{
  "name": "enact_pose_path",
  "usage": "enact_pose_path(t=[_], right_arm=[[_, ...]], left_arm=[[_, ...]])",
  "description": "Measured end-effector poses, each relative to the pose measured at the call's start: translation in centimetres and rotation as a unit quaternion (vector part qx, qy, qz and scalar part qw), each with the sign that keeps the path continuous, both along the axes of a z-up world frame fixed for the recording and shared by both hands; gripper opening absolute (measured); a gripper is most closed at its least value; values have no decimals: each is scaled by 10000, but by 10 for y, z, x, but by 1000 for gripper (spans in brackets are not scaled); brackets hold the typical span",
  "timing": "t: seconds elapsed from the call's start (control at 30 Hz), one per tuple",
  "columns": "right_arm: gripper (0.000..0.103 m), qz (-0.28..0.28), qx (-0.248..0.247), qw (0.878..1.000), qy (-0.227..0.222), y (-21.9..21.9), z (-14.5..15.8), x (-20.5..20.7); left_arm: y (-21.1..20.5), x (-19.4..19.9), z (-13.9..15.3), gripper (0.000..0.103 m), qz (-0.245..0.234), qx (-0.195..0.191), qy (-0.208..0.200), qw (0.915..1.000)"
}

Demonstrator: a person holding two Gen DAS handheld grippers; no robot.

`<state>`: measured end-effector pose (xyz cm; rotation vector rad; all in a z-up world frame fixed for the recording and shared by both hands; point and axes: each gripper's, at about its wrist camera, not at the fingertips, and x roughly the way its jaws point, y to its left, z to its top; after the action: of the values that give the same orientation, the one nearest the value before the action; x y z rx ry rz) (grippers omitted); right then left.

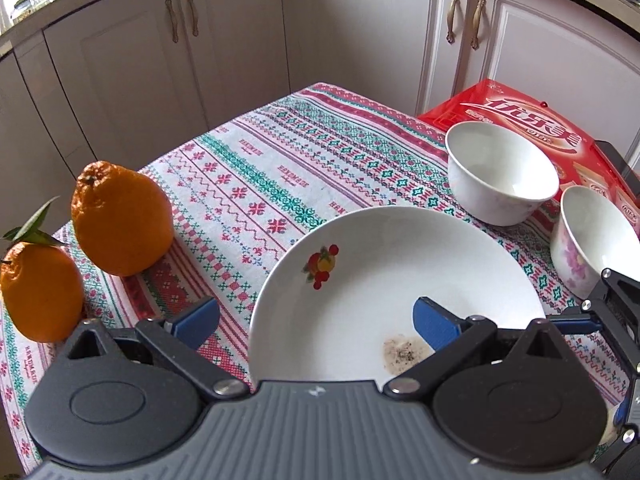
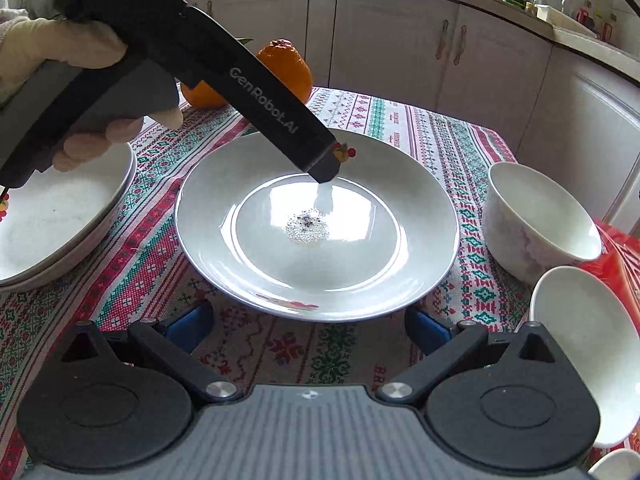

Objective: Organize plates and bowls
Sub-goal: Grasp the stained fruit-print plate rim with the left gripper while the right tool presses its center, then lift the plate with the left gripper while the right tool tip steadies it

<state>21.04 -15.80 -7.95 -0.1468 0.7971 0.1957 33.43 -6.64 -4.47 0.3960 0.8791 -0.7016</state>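
Your left claw [image 1: 316, 322] stands wide apart over the near edge of the fruit-print plate [image 1: 384, 276]: one blue pad [image 1: 434, 326] is above the plate's well, close to a speckled crumb patch [image 1: 402, 354], and the other is outside the rim, over the tablecloth [image 1: 256, 184]. It grips nothing. That plate lies flat on the cloth-covered surface. Beyond the plate, a plain white bowl [image 1: 500, 176] sits upright against a red snack box [image 1: 532, 128]; beside the plate, near that box, stands a pink-flowered bowl [image 1: 592, 240]. On the plate's other side, well apart from it, are two oranges [image 1: 120, 220].

Your right claw [image 2: 308, 330] is also spread wide and empty, its pads just short of the same plate's [image 2: 320, 220] nearest rim. From this view the left gripper's black body [image 2: 240, 84], held in a gloved hand [image 2: 80, 76], reaches in above the plate. Next to the plate, under that hand, lie stacked white plates [image 2: 60, 216]; opposite them are two bowls [image 2: 536, 224].
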Motion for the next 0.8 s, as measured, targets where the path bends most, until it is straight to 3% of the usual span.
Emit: enact_pose_path(t=[0.27, 0.4, 0.53, 0.8], right_arm=[[103, -24, 214, 9998, -31, -7, -3, 3], [100, -93, 236, 9996, -99, -8, -3, 2], [99, -146, 332, 9993, -103, -11, -3, 2], [98, -122, 347, 9992, -143, -11, -5, 1]], left_arm=[[-9, 15, -10, 98, -109, 18, 308, 9995], [-15, 20, -13, 86, -238, 77, 438, 9987], [-20, 26, -14, 80, -329, 119, 505, 9981], [-23, 32, -15, 76, -436, 155, 609, 9971]])
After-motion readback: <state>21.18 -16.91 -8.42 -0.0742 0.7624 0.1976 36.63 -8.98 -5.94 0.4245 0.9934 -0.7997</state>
